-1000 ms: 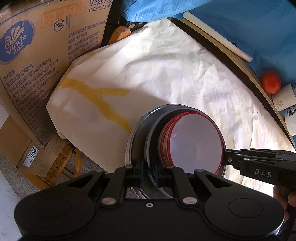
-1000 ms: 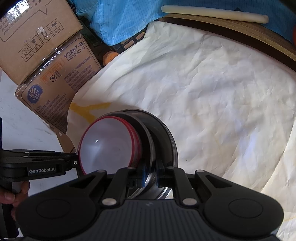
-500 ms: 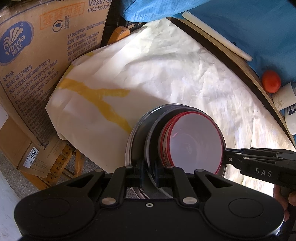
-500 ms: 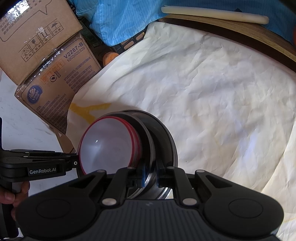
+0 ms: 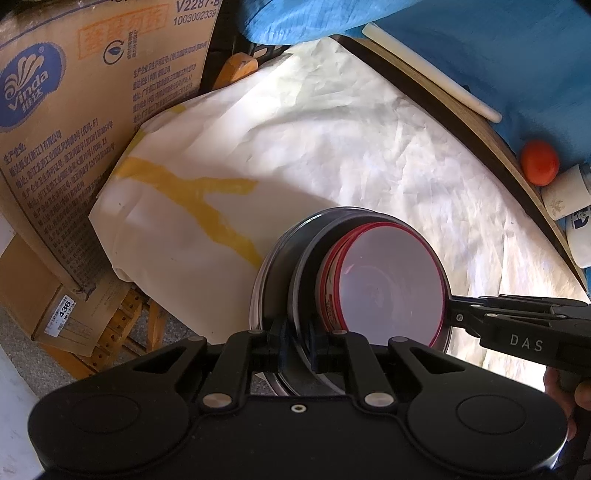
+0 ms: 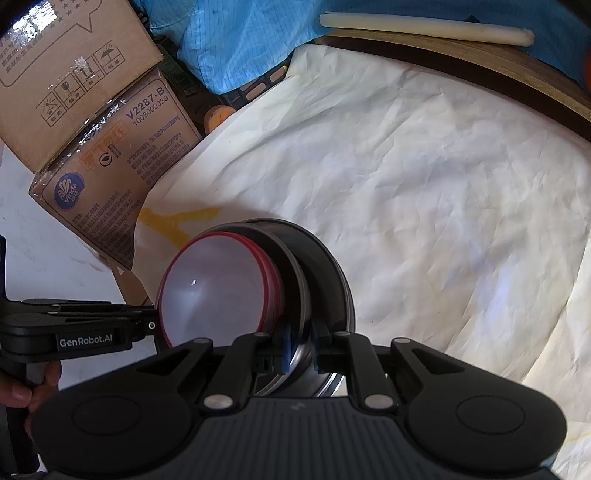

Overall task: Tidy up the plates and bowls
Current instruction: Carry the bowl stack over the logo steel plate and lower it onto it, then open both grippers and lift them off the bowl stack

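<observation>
A stack of dishes is held on edge above the white cloth: dark metal plates (image 5: 291,266) (image 6: 328,277) with red-rimmed white bowls (image 5: 391,288) (image 6: 218,291) nested in them. My left gripper (image 5: 295,350) is shut on the rim of the dark plates from one side. My right gripper (image 6: 301,354) is shut on the same rim from the opposite side. Each gripper shows in the other's view, the right one (image 5: 517,325) and the left one (image 6: 92,328), both level with the bowls.
A crumpled white cloth (image 6: 424,184) with a yellow mark (image 5: 207,199) covers the round wooden table (image 6: 480,62). Cardboard boxes (image 5: 74,122) stand by its left edge. An orange ball (image 5: 539,162), white bottles (image 5: 565,192), a pale stick (image 6: 424,27) and blue fabric (image 5: 480,48) lie beyond the far edge.
</observation>
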Demonstrator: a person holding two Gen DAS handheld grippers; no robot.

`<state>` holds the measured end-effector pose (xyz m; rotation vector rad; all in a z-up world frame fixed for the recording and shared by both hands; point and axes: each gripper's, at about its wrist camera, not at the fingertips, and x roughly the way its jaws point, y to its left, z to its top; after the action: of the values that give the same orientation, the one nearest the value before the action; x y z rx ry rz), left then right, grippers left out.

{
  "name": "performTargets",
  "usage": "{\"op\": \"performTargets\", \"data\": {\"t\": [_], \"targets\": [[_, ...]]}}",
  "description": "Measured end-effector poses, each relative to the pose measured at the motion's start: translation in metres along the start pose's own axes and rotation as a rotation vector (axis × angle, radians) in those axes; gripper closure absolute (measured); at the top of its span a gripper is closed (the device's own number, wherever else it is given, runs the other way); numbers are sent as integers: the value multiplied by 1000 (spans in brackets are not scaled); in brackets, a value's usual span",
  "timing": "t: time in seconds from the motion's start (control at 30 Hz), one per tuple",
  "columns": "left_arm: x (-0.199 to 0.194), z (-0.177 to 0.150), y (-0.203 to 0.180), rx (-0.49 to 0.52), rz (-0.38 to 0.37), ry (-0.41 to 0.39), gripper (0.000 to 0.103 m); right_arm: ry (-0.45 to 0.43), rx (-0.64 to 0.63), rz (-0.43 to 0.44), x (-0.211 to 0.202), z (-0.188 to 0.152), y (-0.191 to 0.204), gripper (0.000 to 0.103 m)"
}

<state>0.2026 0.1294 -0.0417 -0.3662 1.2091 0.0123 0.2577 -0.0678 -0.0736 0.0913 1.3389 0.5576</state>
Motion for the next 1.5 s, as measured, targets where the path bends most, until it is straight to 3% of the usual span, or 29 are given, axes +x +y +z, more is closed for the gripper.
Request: {"op": "performTargets", "data": {"t": [0.27, 0.33, 0.53, 1.0, 1.07, 1.1, 1.17, 1.5], "targets": [[-2, -1, 0, -4, 0, -4, 90, -2, 1, -4, 0, -1, 0, 87], [-2, -1, 1, -4, 0, -4, 90, -3, 5, -12, 0, -1, -1, 81], [-5, -1, 0, -7, 12, -9, 85, -16, 21, -11, -4, -3, -5, 76], [-10, -1, 4, -6, 8, -29, 82, -43, 17, -32, -9, -4, -4, 74], [-10, -1, 3, -5, 10, -31, 81, -51, 13, -54, -10, -4, -3, 66], [-11, -1, 3, -3, 13, -34, 80, -58, 8, -70, -11, -4, -3, 58], [-13, -1, 4, 5, 46, -47, 62, -71, 15, -67, -13, -4, -5, 53], [-17, 3, 11, -10, 56, -71, 46, -97, 39, -77, -18, -5, -6, 44]]}}
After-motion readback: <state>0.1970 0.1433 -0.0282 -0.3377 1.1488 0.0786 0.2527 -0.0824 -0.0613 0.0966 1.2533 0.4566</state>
